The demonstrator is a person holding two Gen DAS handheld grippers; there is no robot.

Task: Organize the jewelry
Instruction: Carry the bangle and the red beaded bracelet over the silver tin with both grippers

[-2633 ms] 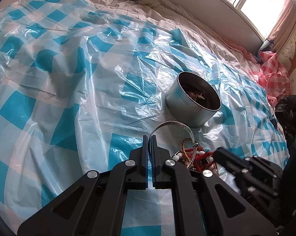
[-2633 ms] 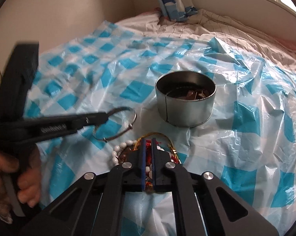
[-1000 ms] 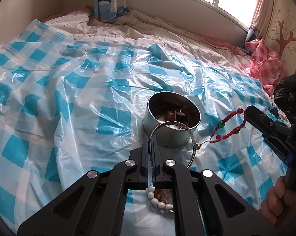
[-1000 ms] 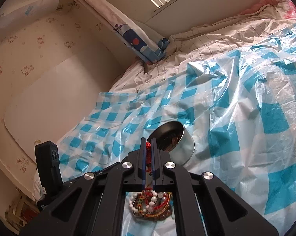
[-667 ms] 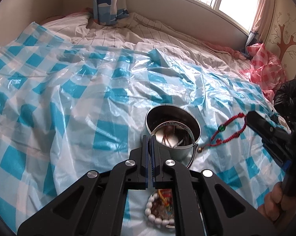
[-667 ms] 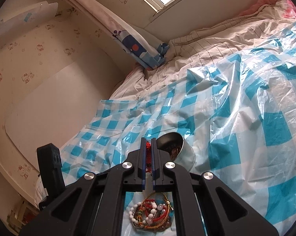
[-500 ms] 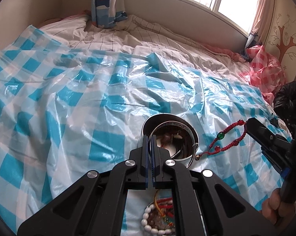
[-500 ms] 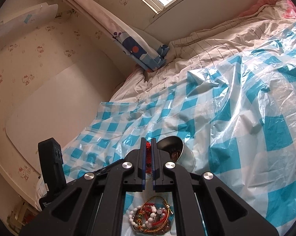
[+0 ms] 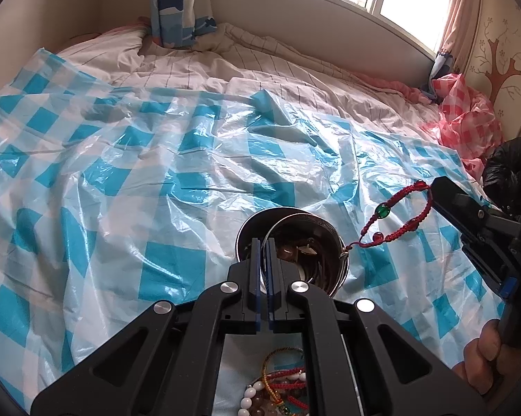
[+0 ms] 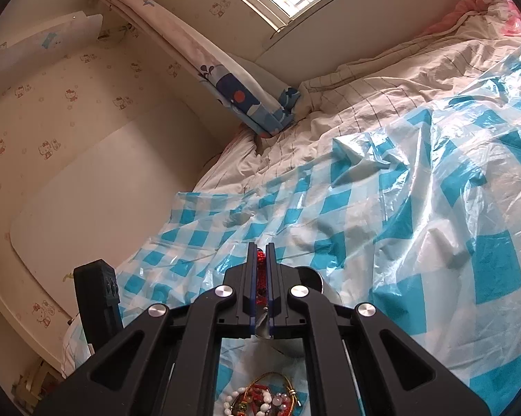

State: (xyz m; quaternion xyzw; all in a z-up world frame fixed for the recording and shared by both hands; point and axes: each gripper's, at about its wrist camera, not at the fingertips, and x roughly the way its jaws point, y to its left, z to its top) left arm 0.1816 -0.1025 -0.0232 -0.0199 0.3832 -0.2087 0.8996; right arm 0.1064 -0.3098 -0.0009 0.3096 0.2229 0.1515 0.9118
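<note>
We hold silver bangle in clenched left hand-held gripper over tin; right hand-held gripper grasps red cord bracelet. Bead pile left on bed.

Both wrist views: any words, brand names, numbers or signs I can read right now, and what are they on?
No readable text in either view.
Right gripper: no lettering shows on its black body in the left wrist view.
Wallpaper: small cartoon cat figures only, no words.
Pillow: printed shapes only, no letters.
Wall panel: a tree drawing, no writing.
Silver bangle: any engraving is too small to tell.
</note>
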